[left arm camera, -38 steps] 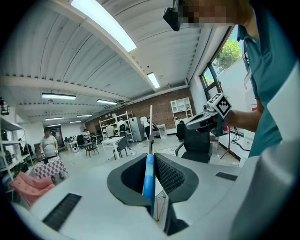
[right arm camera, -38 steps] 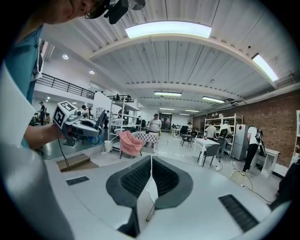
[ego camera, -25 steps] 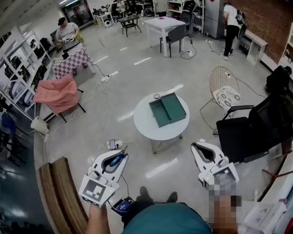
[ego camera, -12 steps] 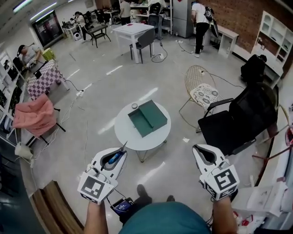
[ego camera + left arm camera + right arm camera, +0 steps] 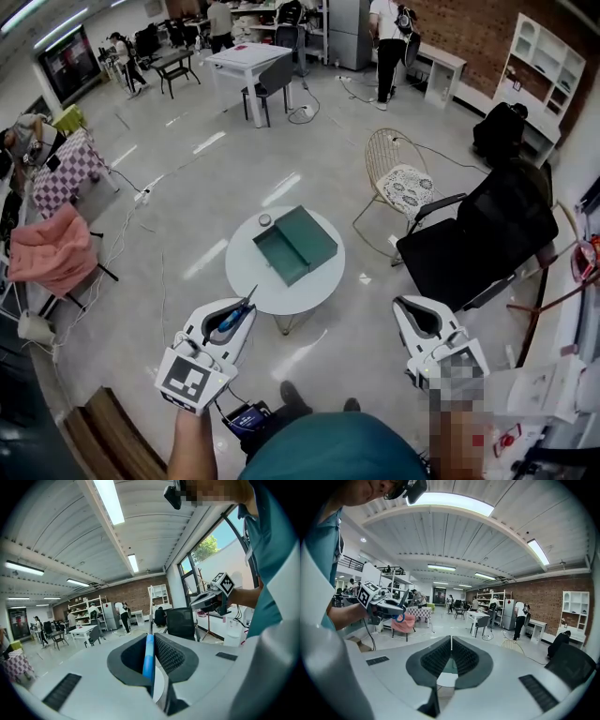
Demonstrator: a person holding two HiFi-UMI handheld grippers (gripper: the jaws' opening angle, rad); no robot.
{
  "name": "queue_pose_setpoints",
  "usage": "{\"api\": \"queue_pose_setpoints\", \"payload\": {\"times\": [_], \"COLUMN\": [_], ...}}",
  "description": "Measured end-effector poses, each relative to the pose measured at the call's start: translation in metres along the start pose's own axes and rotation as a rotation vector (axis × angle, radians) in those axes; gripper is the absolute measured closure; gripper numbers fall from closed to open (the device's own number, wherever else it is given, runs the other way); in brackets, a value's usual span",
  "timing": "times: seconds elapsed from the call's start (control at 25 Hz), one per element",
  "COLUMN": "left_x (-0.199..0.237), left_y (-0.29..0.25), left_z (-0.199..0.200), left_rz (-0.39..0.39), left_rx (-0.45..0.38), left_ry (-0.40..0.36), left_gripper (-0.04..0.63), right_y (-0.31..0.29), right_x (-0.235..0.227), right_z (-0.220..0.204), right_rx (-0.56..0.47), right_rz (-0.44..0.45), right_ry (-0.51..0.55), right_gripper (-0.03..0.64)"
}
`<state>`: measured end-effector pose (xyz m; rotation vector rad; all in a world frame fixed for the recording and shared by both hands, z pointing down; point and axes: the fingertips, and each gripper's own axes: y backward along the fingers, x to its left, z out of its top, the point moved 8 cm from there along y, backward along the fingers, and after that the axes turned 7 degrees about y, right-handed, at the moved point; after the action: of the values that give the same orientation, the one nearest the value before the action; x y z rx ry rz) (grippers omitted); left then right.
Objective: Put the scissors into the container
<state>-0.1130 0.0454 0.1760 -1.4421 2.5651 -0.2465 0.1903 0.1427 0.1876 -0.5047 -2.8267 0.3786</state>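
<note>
The left tool [image 5: 246, 306] is clamped on the scissors [image 5: 232, 322]. In the left gripper view the dark pads of this tool [image 5: 151, 637] press from both sides on the blue handle of the scissors [image 5: 148, 657], and the thin metal blades stick out past the jaw tips toward the far side. The right tool [image 5: 405, 305] holds nothing; in the right gripper view its ribbed jaws [image 5: 451, 641] meet in a closed line. Both tools are held out over the grey floor [image 5: 187, 187] on the near side of the scene, the left one just short of the near edge of the round white worktop [image 5: 251, 283]. On that worktop, apart from the scissors, stands the open green container [image 5: 315, 236], with a small round jar [image 5: 265, 219] just beyond its far left corner. A black office chair [image 5: 478, 246] stands to the right of the worktop, with a gold wire chair [image 5: 398, 176] farther off.
</note>
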Motion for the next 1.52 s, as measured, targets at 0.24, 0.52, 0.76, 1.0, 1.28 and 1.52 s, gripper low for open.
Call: {"api": "queue_pose_setpoints", "payload": {"times": [0.24, 0.52, 0.76, 1.0, 1.28, 1.52], "left_x": [0.053, 0.109, 0.151, 0.194, 0.231, 0.241], "left_y": [0.01, 0.015, 0.025, 0.025, 0.015, 0.002], "left_z": [-0.01, -0.012, -0.022, -0.035, -0.043, -0.044], "left_rz": [-0.012, -0.029, -0.04, -0.013, 0.056, 0.123], "left_rx": [-0.004, -0.01, -0.027, -0.027, -0.003, 0.039], "left_ry": [0.012, 0.008, 0.022, 0.035, 0.056, 0.085], "left_gripper": [0.535, 0.535, 0.535, 0.535, 0.535, 0.535], "right_y": [-0.043, -0.085, -0.119, -0.155, -0.211, -0.249], "right_x": [0.021, 0.035, 0.055, 0.064, 0.051, 0.025], "right_z": [0.023, 0.048, 0.064, 0.063, 0.068, 0.071], "right_rx": [0.014, 0.011, 0.027, 0.061, 0.061, 0.035], "right_rz": [-0.016, -0.042, -0.059, -0.036, 0.049, 0.119], "right_ry": [0.003, 0.003, 0.007, 0.021, 0.039, 0.042], "right_gripper": [0.578, 0.578, 0.579, 0.579, 0.578, 0.578]}}
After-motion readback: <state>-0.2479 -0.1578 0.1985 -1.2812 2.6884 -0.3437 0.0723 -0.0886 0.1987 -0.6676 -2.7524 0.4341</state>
